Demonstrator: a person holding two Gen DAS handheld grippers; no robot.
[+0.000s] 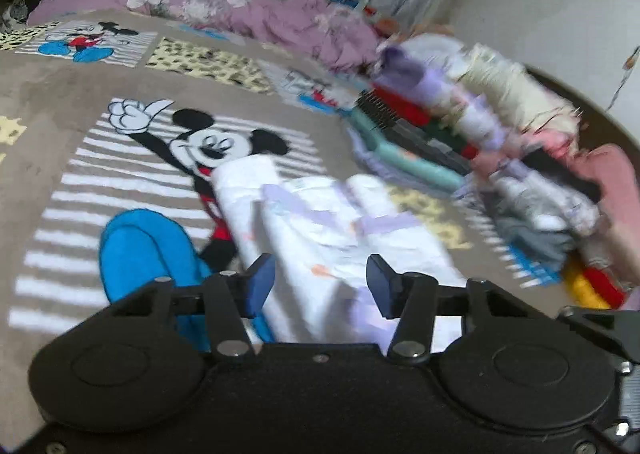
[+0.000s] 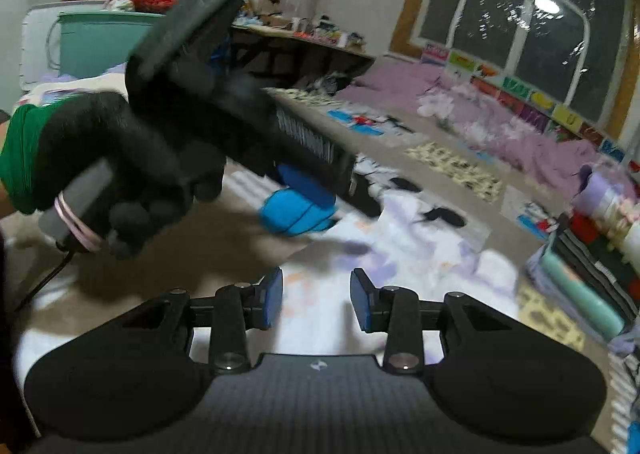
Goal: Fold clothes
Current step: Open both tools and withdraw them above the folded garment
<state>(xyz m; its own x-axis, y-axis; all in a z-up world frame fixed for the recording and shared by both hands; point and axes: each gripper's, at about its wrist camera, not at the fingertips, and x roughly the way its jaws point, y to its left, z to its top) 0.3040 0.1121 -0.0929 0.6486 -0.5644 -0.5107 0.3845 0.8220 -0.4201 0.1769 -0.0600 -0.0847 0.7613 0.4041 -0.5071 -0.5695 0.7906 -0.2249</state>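
Note:
A white garment with pale purple and orange prints [image 1: 320,230] lies partly folded on the Mickey Mouse rug [image 1: 120,182]; it also shows in the right wrist view [image 2: 400,254]. My left gripper [image 1: 320,278] is open and empty, just above the garment's near edge. My right gripper [image 2: 316,302] is open and empty over the garment's near part. In the right wrist view the left gripper's black body [image 2: 224,94] and a gloved hand [image 2: 120,166] cross the upper left, above the garment.
A pile of folded and loose clothes [image 1: 480,142] lies to the right on the rug, also in the right wrist view [image 2: 592,254]. A purple floral blanket [image 1: 240,10] lies at the back. A low shelf with clutter [image 2: 304,42] and a teal tub [image 2: 100,42] stand far left.

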